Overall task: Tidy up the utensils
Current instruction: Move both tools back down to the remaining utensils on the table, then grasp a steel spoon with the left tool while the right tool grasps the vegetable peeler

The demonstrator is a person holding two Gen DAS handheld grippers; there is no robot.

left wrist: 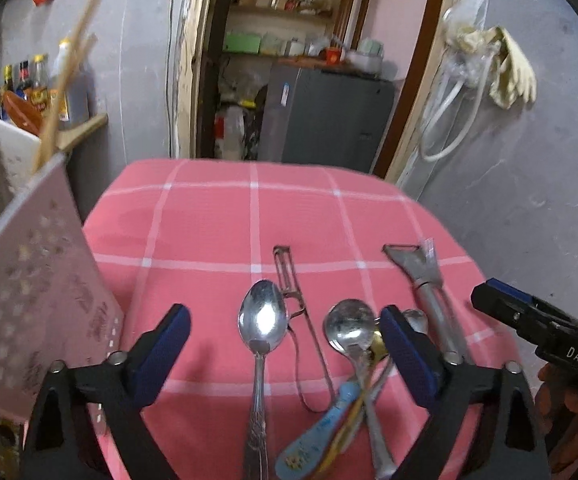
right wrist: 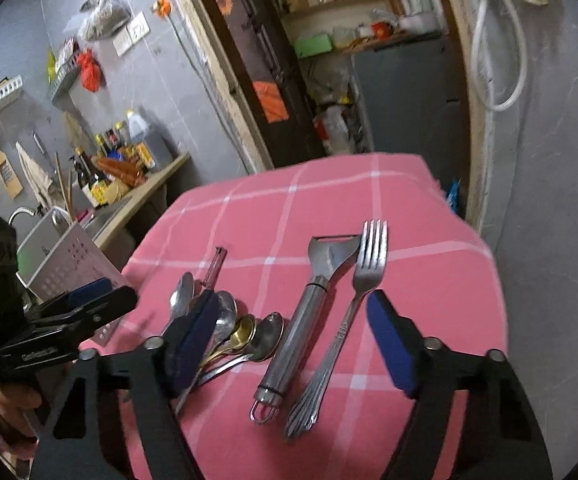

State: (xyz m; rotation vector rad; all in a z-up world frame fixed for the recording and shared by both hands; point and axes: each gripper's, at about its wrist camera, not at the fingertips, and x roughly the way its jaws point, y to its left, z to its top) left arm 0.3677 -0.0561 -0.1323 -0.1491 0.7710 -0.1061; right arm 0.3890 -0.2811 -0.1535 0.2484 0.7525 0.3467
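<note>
**Lining up two picks over the pink cloth**

My left tongs (left wrist: pixel 285 334) stand released, nothing pressed between the blue pads. The large shiny steel spoon with the patterned handle (left wrist: pixel 262 320) lies straight ahead between them, with the thin wire peeler (left wrist: pixel 289 280) just to its right. The heap of small spoons (left wrist: pixel 353 344) crowds my right-hand pad, so I judge I should shift left and close only on the lone spoon's neck.

My right tongs (right wrist: pixel 293 334) are also released, straddling both the steel Y-shaped peeler with the tubular handle (right wrist: pixel 301 320) and the four-tined steel fork (right wrist: pixel 353 304). I should centre on one alone. The white perforated utensil holder (left wrist: pixel 37 280) stands left of my left tongs.
</note>
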